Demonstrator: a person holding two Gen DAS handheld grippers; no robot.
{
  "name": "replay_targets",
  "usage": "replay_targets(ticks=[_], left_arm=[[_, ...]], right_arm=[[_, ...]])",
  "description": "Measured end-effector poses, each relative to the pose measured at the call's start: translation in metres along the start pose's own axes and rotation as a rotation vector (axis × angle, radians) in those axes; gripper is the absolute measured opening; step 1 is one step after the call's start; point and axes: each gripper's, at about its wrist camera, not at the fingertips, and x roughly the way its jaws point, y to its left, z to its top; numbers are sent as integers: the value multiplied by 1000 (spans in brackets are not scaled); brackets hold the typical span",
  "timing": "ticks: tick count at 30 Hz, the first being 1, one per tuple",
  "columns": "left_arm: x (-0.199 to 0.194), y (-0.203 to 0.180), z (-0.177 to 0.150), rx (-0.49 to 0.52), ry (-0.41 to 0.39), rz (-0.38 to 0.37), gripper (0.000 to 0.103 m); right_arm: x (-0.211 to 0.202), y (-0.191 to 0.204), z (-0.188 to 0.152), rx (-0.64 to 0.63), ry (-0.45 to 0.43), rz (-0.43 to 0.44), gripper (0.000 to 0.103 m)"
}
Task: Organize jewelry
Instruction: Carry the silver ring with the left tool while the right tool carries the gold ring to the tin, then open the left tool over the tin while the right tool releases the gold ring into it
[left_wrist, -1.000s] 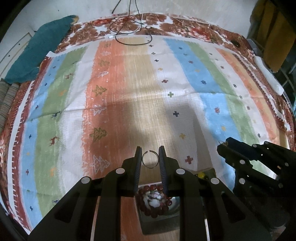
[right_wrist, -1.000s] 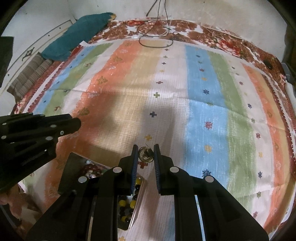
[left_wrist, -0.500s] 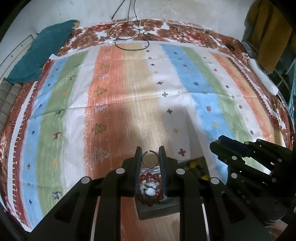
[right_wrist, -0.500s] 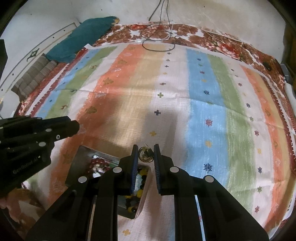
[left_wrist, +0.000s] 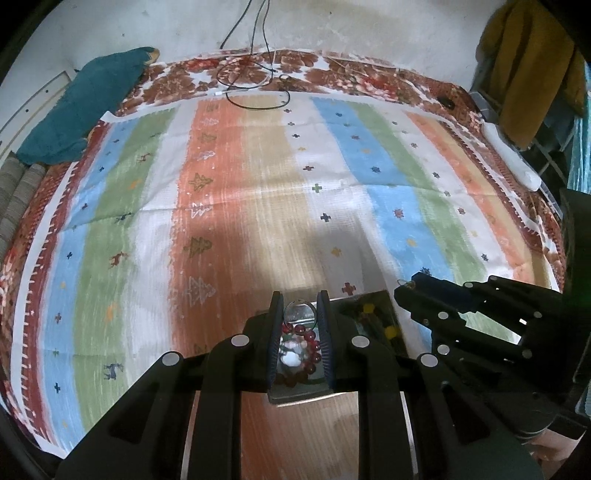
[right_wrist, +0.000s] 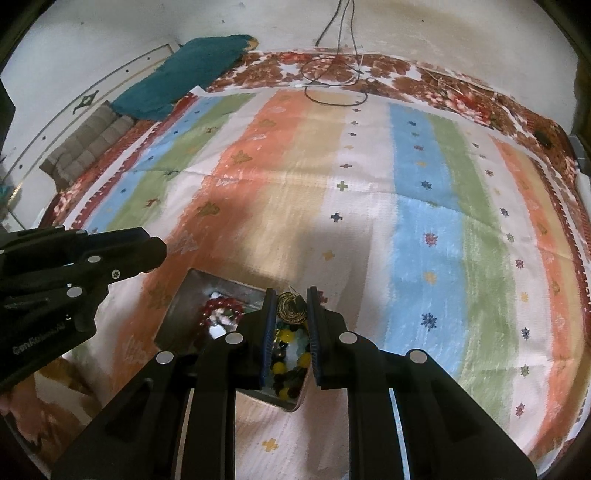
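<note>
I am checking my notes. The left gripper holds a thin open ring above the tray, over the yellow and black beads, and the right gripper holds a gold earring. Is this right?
Not quite. In the left wrist view, the left gripper holds the thin open ring above the tray, but over the red bead bracelet, not the yellow and black beads. The right gripper does hold the gold earring.
</note>
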Motion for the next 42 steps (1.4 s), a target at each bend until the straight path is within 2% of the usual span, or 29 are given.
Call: replay_targets(ticks=[7, 11, 16, 18, 24, 28, 34, 42], left_arm=[[-4, 3, -4, -25, -5, 3, 18], [-5, 8, -4, -50, -7, -9, 25], [-11, 15, -6, -82, -18, -1, 25], [-17, 15, -10, -83, -27, -8, 27], [-35, 13, -24, -63, -57, -27, 37], [-45, 9, -35, -35, -80, 0, 38], [-56, 9, -45, -34, -98, -1, 50], [-67, 10, -62, -24, -120, -19, 57]], right_arm=[[-4, 8, -6, -8, -9, 23, 18], [-4, 10, -9, -25, -9, 22, 30], [-12, 3, -15, -11, -17, 9, 31], [-16, 3, -17, -10, -24, 4, 36], [-31, 2, -26, -13, -43, 0, 42], [-44, 4, -30, -46, -82, -60, 48], [-55, 2, -38, -28, -95, -13, 51], [-72, 0, -51, -18, -130, 20, 55]])
